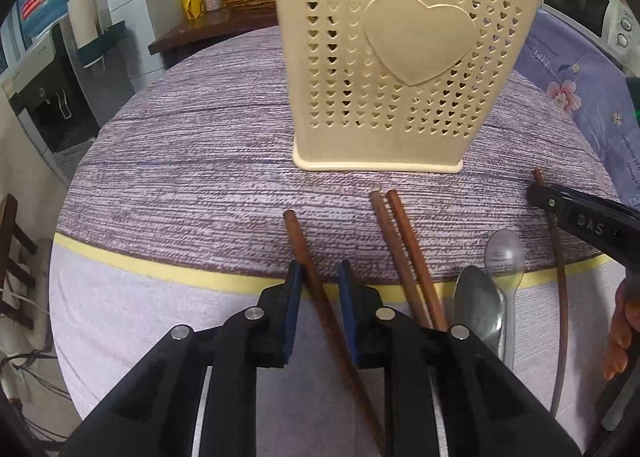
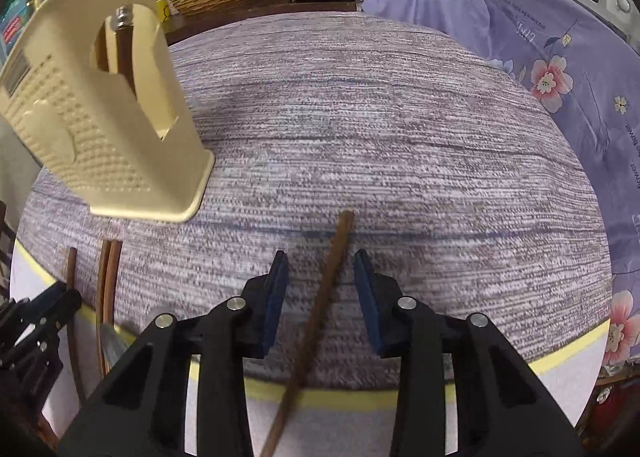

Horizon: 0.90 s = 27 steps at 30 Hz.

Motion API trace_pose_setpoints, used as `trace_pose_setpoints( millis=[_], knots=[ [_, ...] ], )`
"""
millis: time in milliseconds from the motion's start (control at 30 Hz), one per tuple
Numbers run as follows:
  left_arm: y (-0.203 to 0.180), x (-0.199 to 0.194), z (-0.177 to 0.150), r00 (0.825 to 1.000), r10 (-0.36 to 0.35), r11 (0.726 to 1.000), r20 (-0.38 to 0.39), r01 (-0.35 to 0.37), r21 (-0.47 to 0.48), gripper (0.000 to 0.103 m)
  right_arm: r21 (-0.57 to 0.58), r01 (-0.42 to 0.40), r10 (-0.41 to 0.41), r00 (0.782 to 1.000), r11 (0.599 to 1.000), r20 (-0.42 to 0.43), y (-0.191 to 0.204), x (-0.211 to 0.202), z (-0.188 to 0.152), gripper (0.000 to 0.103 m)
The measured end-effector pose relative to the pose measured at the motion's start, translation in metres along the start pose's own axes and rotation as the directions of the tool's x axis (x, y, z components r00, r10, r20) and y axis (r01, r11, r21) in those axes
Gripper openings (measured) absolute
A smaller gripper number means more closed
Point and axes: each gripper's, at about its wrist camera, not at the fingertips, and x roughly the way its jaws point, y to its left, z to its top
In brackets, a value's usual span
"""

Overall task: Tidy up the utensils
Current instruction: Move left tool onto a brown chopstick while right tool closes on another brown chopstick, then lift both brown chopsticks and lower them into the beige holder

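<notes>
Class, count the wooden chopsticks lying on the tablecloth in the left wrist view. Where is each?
4: one between the left claw tips, a touching pair beside it, one under the right claw. Others may stand hidden in the holder.

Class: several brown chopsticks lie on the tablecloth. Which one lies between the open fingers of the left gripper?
The single chopstick farthest left, between the left gripper fingers. The touching pair lies to its right, apart from the gripper.

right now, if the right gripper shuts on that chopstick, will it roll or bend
The chopstick looks like stiff wood, so probably no bending. It is thin and roundish, so it may roll or pivot on the tablecloth. The open right gripper straddles it.
</notes>
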Motion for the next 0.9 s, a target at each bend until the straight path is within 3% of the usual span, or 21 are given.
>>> trace_pose_setpoints(
  millis=[100, 267, 600, 900],
  knots=[
    [-0.002, 0.0, 0.0, 1.0, 0.001, 1.0, 0.002, -0.001, 0.004, 0.014, -0.015, 0.014, -0.014, 1.0, 1.0, 0.004, 0.004, 0.002, 0.002, 0.03],
    [0.001, 0.001, 0.003, 1.0, -0.01, 1.0, -0.004, 0.01, -0.005, 0.012, -0.02, 0.016, -0.016, 1.0, 1.0, 0.007, 0.004, 0.005, 0.006, 0.012],
    [0.001, 0.006, 0.011, 1.0, -0.011, 1.0, -0.002, 0.011, -0.013, 0.01, 0.007, -0.04, 0.04, 0.999, 0.999, 0.019, -0.002, 0.006, 0.007, 0.01],
    [0.006, -0.02, 0.014, 0.993, -0.07, 0.996, 0.095, 0.074, -0.043, 0.009, 0.005, -0.145, 0.143, 0.979, 0.989, 0.144, -0.01, -0.038, 0.007, 0.009]
  ],
)
